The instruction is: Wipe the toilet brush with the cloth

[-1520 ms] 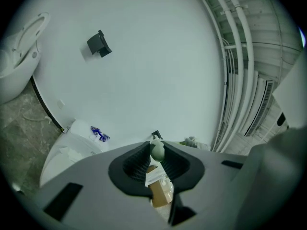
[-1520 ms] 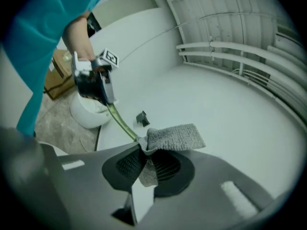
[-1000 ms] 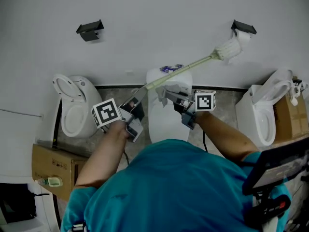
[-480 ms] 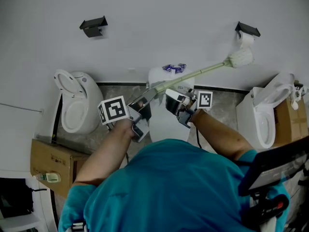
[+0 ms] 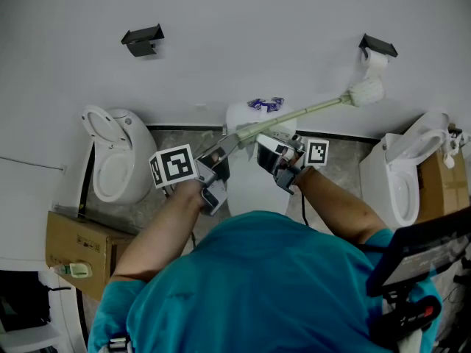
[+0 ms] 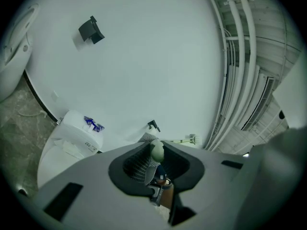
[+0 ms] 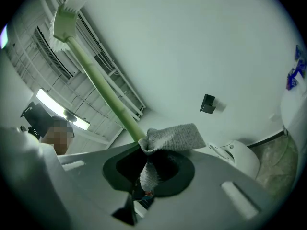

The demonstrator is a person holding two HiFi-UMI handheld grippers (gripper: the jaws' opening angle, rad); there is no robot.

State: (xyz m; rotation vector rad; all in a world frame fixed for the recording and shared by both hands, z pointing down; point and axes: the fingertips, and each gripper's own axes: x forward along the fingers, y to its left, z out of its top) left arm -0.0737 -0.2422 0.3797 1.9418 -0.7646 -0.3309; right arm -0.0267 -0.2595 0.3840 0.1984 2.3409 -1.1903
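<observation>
A toilet brush with a pale green handle (image 5: 294,116) and white bristle head (image 5: 366,92) slants up to the right in front of the wall. My left gripper (image 5: 218,159) is shut on the handle's lower end, which shows as a round green tip (image 6: 157,151) between the jaws of that gripper (image 6: 156,169). My right gripper (image 5: 271,147) is shut on a grey cloth (image 7: 175,138). The cloth is pressed against the handle (image 7: 103,87) just above the jaws of this gripper (image 7: 146,169). The brush head (image 7: 62,20) is far up the handle.
Three white toilets stand along the wall: left (image 5: 110,160), middle (image 5: 250,116) with a blue-and-white packet (image 5: 263,104) on its tank, right (image 5: 401,171). Cardboard boxes sit at the left (image 5: 77,252) and right (image 5: 441,175). Two black holders hang on the wall (image 5: 142,39), (image 5: 377,48).
My right gripper with the cloth has tilted upward and crept a little up the handle toward the brush head. My left gripper keeps its grip and has hardly moved.
</observation>
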